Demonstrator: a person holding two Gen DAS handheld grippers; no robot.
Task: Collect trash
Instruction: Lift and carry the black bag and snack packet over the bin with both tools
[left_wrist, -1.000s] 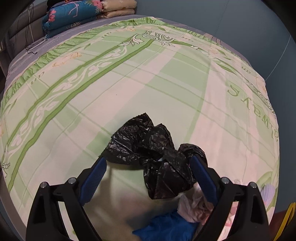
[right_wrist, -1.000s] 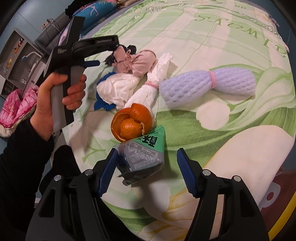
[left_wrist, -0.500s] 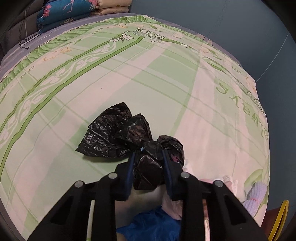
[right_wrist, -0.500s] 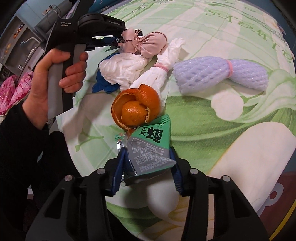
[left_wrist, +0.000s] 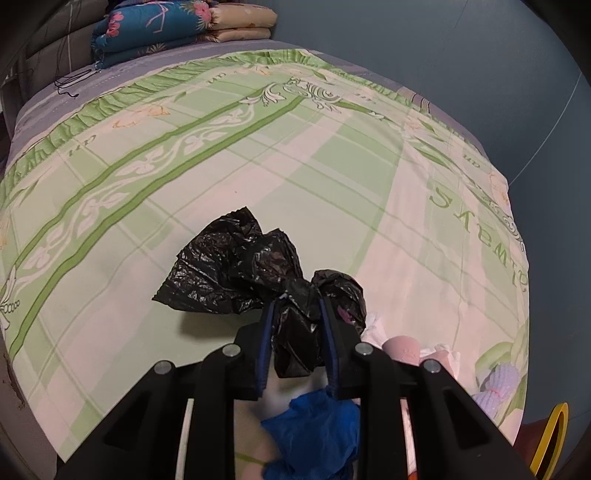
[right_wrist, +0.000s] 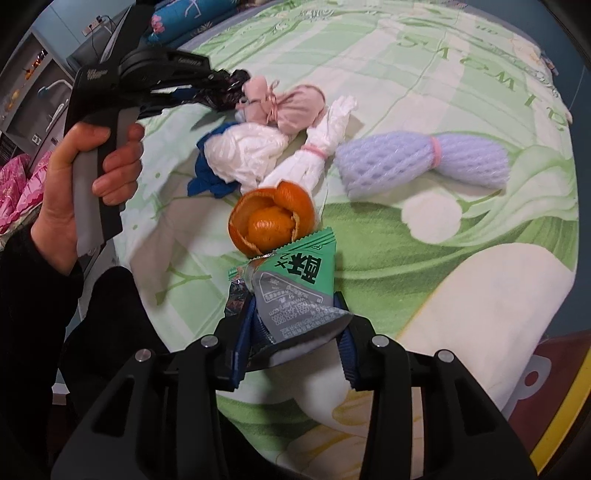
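Note:
My left gripper (left_wrist: 295, 310) is shut on a crumpled black plastic bag (left_wrist: 236, 273) that lies on the green patterned bedsheet (left_wrist: 258, 155). My right gripper (right_wrist: 293, 306) is shut on a green and grey snack wrapper (right_wrist: 299, 291) at the bed's near edge. Just beyond the wrapper lies an orange peel (right_wrist: 271, 219). Past it lie a tied white bundle (right_wrist: 314, 147), a white plastic wad (right_wrist: 243, 155), a pink tied bundle (right_wrist: 291, 107), a blue scrap (right_wrist: 207, 181) and a purple foam net (right_wrist: 421, 162). The left gripper also shows in the right wrist view (right_wrist: 225, 86), held by a hand.
Folded blankets (left_wrist: 177, 26) are stacked at the head of the bed. A blue wall (left_wrist: 461, 55) runs along the far side. A yellow-rimmed object (left_wrist: 550, 439) sits off the bed corner. The blue scrap (left_wrist: 314, 432) and pink bundle (left_wrist: 402, 347) lie under the left gripper.
Both grippers went from open to shut: the left closed on the black bag, the right moved forward and closed on the snack wrapper.

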